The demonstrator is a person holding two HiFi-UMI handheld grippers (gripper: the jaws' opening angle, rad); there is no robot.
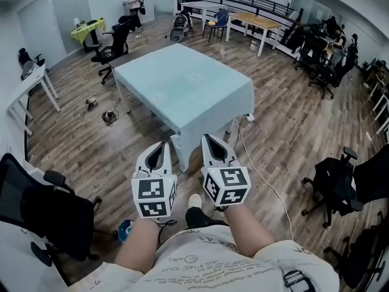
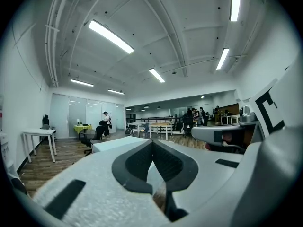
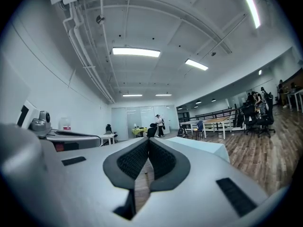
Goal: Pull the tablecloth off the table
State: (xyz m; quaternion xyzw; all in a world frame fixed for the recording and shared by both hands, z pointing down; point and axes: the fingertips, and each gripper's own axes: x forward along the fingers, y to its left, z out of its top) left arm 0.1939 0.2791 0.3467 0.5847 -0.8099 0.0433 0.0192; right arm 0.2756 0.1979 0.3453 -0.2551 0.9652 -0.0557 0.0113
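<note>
One spread tablecloth, black chair behind it, white cable alongside

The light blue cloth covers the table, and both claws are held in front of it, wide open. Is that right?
Not quite: the claws are shut, not open. The left gripper view shows the left claw with its jaws together and nothing between them, and the right gripper view shows the same for the right claw. The cloth is as you say.
</note>
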